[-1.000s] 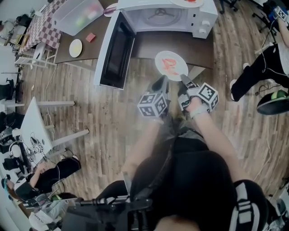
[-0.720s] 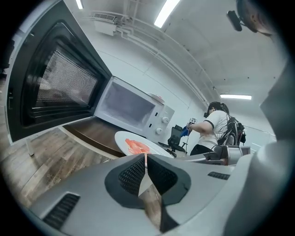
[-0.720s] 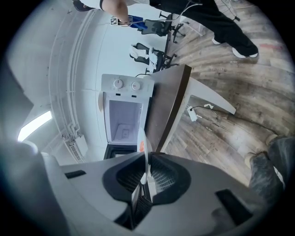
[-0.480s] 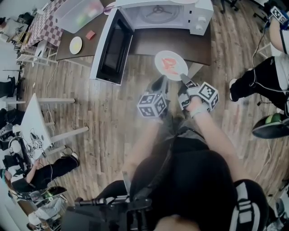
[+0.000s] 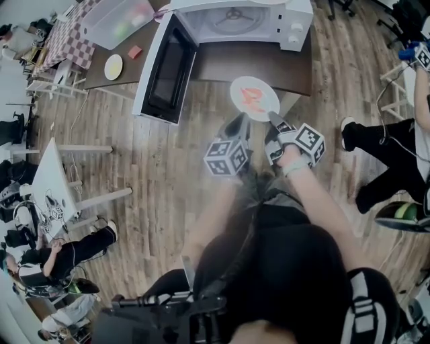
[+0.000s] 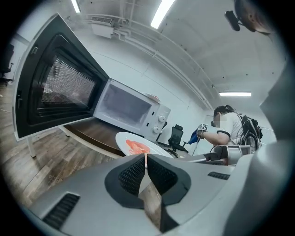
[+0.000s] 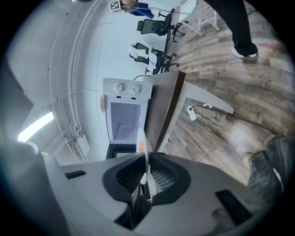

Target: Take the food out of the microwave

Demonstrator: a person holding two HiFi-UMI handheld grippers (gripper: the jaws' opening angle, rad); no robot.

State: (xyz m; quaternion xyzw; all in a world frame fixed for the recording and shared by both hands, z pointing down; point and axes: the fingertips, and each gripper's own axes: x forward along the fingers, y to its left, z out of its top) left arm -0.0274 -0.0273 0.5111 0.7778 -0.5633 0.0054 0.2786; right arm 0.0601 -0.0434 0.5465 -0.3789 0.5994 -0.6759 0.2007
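A white plate [image 5: 254,98] with red food [image 5: 251,94] hangs in front of the brown table [image 5: 269,67], below the white microwave [image 5: 235,23], whose door [image 5: 164,70] stands wide open to the left. My left gripper [image 5: 240,122] is shut on the plate's near left rim and my right gripper [image 5: 272,119] on its near right rim. In the left gripper view the plate [image 6: 129,140] and food [image 6: 137,146] lie just past the shut left gripper [image 6: 145,159]. In the right gripper view the plate [image 7: 141,138] shows edge-on, pinched in the right gripper [image 7: 146,177], with the empty microwave [image 7: 125,115] beyond.
On the table's left end sit a clear plastic bin [image 5: 117,20], a small plate [image 5: 113,68] and a red item [image 5: 135,54]. A person [image 5: 396,148] walks at the right. A white table [image 5: 50,181] and seated people are at the lower left. Office chairs [image 7: 156,25] stand behind the microwave.
Both grippers and the plate have drawn slightly back from the microwave. The person at the right has walked on across the floor.
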